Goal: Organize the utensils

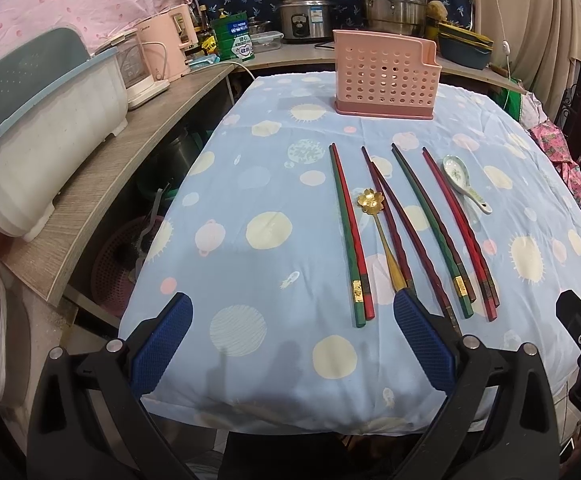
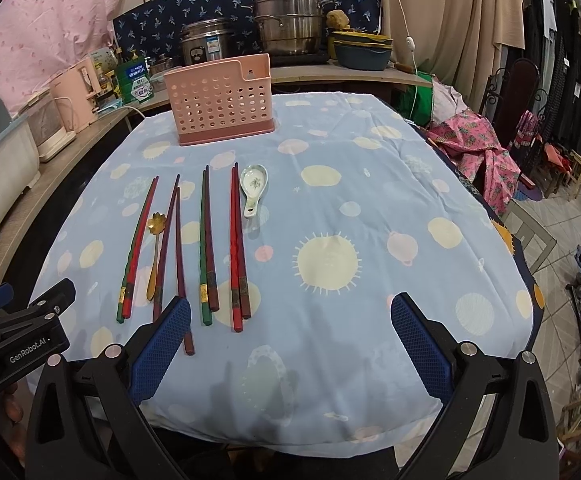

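A pink perforated utensil holder (image 1: 384, 74) (image 2: 222, 102) stands at the table's far side. Several pairs of red, green and dark chopsticks (image 1: 350, 232) (image 2: 206, 244) lie side by side on the blue cloth. A gold flower spoon (image 1: 378, 232) (image 2: 155, 252) lies among them. A white ceramic spoon (image 1: 460, 182) (image 2: 252, 188) lies at their right. My left gripper (image 1: 292, 344) is open and empty above the near edge, left of the chopstick ends. My right gripper (image 2: 290, 344) is open and empty, right of the chopsticks.
The table (image 1: 250, 280) wears a blue cloth with pale circles. A wooden counter (image 1: 102, 184) at left carries a white bin and a pink kettle. Steel pots (image 2: 286, 20) stand on the shelf behind. Pink fabric (image 2: 474, 140) and chairs lie at right.
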